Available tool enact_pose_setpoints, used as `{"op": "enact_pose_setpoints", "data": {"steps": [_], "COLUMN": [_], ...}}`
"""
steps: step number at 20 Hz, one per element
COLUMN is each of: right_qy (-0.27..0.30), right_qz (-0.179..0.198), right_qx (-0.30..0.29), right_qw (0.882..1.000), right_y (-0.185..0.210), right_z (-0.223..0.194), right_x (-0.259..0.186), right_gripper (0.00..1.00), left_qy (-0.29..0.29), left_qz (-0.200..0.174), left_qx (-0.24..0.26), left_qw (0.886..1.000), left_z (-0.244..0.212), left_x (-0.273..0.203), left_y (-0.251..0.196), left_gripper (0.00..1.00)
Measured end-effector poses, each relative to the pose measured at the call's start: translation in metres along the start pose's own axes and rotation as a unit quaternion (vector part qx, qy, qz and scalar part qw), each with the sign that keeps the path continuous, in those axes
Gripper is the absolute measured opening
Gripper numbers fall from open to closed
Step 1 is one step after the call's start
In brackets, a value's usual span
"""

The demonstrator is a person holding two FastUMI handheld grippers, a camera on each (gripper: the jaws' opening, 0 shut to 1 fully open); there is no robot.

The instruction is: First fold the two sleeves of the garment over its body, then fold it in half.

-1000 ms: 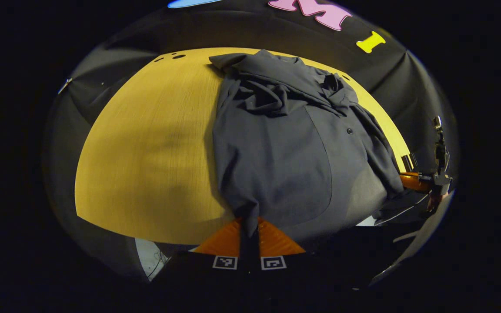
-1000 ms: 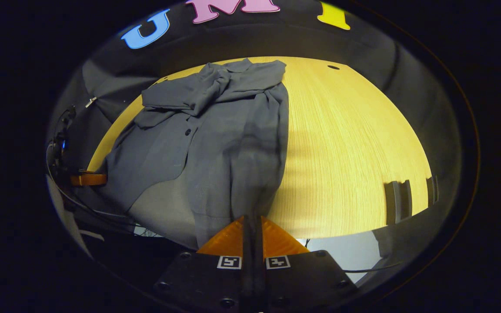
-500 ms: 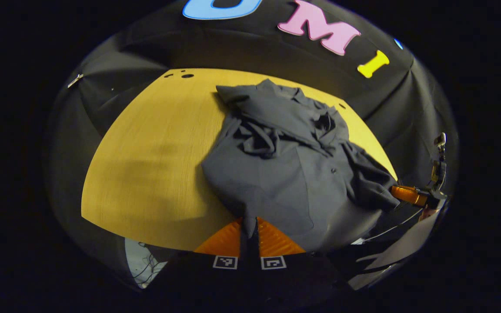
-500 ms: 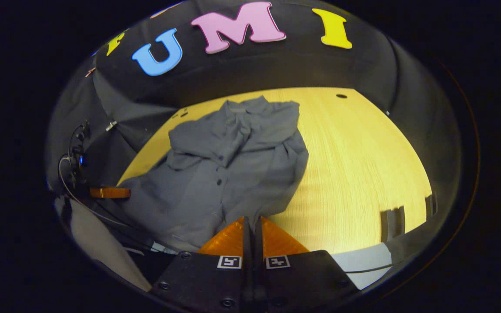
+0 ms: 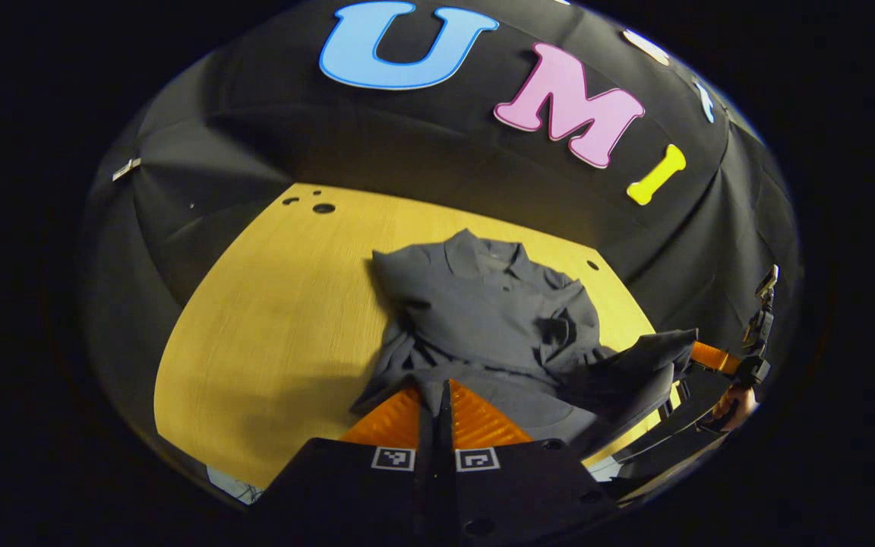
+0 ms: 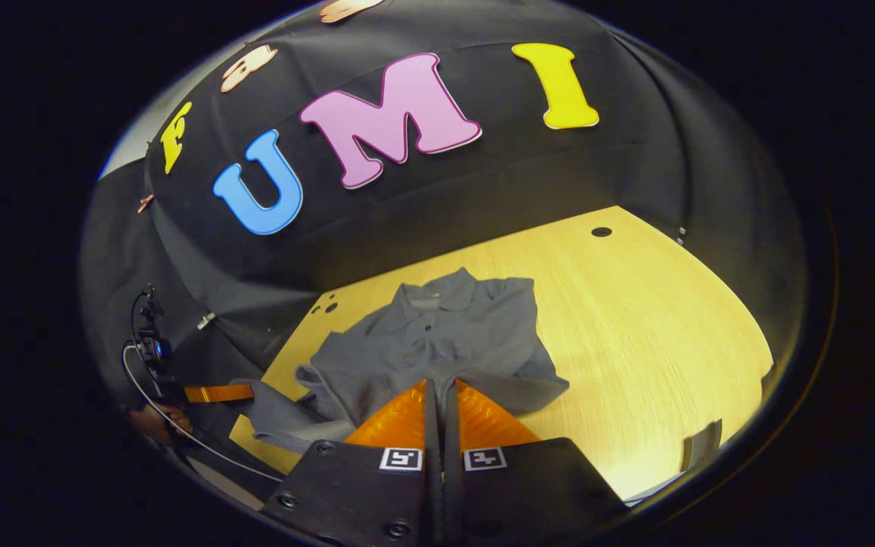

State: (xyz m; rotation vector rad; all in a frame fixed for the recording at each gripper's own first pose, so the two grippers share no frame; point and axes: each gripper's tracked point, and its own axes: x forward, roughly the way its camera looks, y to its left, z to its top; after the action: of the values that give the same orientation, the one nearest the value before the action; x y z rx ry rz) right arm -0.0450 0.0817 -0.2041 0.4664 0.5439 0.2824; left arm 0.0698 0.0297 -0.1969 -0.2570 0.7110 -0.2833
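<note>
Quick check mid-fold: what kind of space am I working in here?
Most likely a recording booth, not a home: black cloth wall wraps a bare wooden table, where the grey shirt lies, its hem pinched by the left gripper and right gripper.

The left gripper (image 5: 435, 391) is raised and tilted forward, its fingers pressed together. The right gripper (image 6: 440, 391) is likewise lifted with its fingers closed. In the left gripper view the right gripper (image 5: 699, 355) shows far right, a hand (image 5: 734, 403) behind it. In the right gripper view a hand (image 6: 150, 420), dim, seems to grip the left gripper (image 6: 244, 393).
</note>
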Motion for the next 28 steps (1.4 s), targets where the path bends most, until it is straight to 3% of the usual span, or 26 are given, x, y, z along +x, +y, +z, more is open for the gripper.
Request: {"op": "enact_pose_setpoints", "data": {"steps": [7,17,22,28], "right_qy": [-0.062,-0.092,-0.068,-0.024], "right_qz": [-0.001,-0.016,-0.037,-0.053], "right_qx": [-0.015,-0.038,-0.032,-0.031], "right_qw": [0.998,0.995,0.996,0.998], "right_y": [0.004,-0.018,-0.05,-0.1], "right_z": [0.069,0.13,0.125,0.089], "right_x": [0.05,0.135,0.189,0.252], "right_gripper": [0.05,0.05,0.05,0.05], "left_qy": [-0.072,-0.125,-0.111,-0.07], "left_qz": [-0.01,0.001,0.035,0.068], "left_qx": [0.006,-0.001,-0.009,-0.044], "left_qw": [0.997,0.992,0.993,0.994], "left_z": [0.083,0.17,0.175,0.15], "left_x": [0.035,0.106,0.16,0.232], "left_y": [-0.016,-0.011,0.017,0.055], "left_gripper": [0.05,0.05,0.05,0.05]}}
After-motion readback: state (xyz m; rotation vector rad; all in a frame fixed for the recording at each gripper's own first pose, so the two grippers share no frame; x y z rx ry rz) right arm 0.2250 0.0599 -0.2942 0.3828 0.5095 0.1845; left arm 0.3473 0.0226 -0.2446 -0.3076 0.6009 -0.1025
